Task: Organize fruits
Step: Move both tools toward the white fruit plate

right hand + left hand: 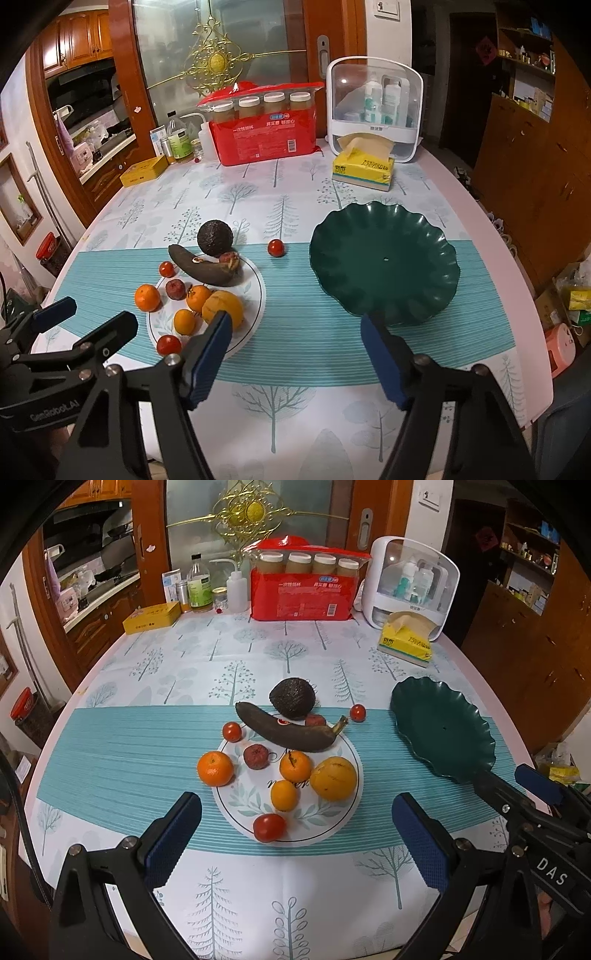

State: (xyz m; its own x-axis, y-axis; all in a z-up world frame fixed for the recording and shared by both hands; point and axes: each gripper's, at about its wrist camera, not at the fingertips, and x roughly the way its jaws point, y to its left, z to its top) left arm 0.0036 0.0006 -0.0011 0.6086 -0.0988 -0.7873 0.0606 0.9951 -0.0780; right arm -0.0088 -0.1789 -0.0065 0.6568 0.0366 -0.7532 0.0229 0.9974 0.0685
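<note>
A blackened banana (290, 733) lay across the far rim of the white plate (332, 823), beside an avocado (292, 697). Oranges (333, 778) and cherry tomatoes (269, 827) clustered there. The green scalloped dish (384, 260) sat empty, well apart.

So the desk (306, 413) has a tree-print cloth with a teal striped band across it. Sitting on it: a green scalloped tray (384, 260), a round printed mat (325, 823) with most of the fruit, a mandarin (215, 768) and a cherry tomato (357, 713) off the mat. Along the back: yellow tin (151, 618), red cup pack (301, 600), tissue pack (406, 642), white organizer (413, 579), some bottles (200, 585).
</note>
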